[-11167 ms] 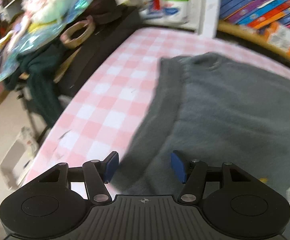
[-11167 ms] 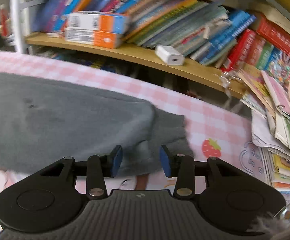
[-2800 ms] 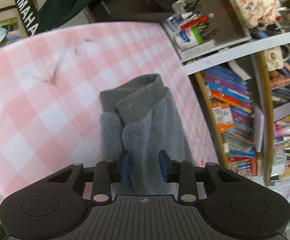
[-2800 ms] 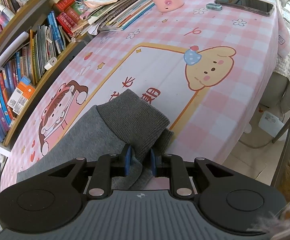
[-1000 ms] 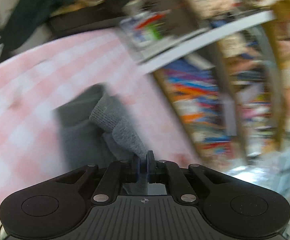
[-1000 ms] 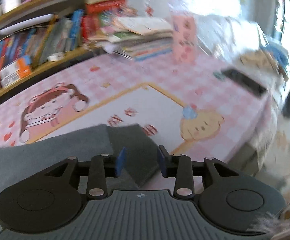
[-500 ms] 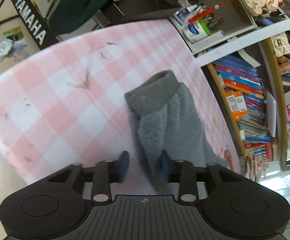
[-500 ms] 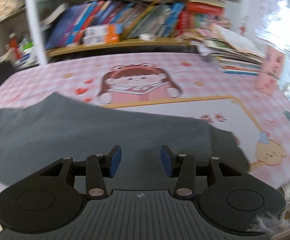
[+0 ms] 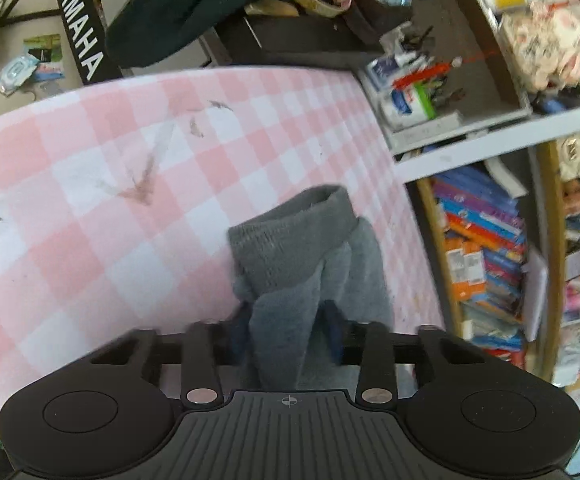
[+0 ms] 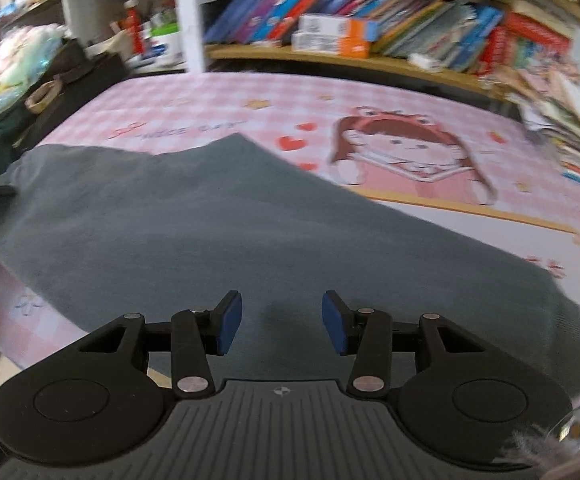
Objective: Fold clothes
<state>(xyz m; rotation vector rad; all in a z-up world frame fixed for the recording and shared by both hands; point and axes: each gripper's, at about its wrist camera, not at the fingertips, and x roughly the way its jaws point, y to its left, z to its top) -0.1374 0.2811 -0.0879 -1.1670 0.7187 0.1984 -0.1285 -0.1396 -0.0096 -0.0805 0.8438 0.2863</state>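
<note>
Pink checked table (image 9: 90, 184) — crammed bookshelves (image 10: 370, 32) behind

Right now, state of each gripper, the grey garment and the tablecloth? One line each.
left gripper: jaws apart, a bunched grey sleeve lies between them, not pinched.
right gripper: open, empty, over the garment.
grey garment: spread flat on the table, not folded up.
sleeve cuff: ribbed, doubled back over the sleeve, resting on the cloth.
tablecloth: pink check, smooth, with dark smudges.
</note>
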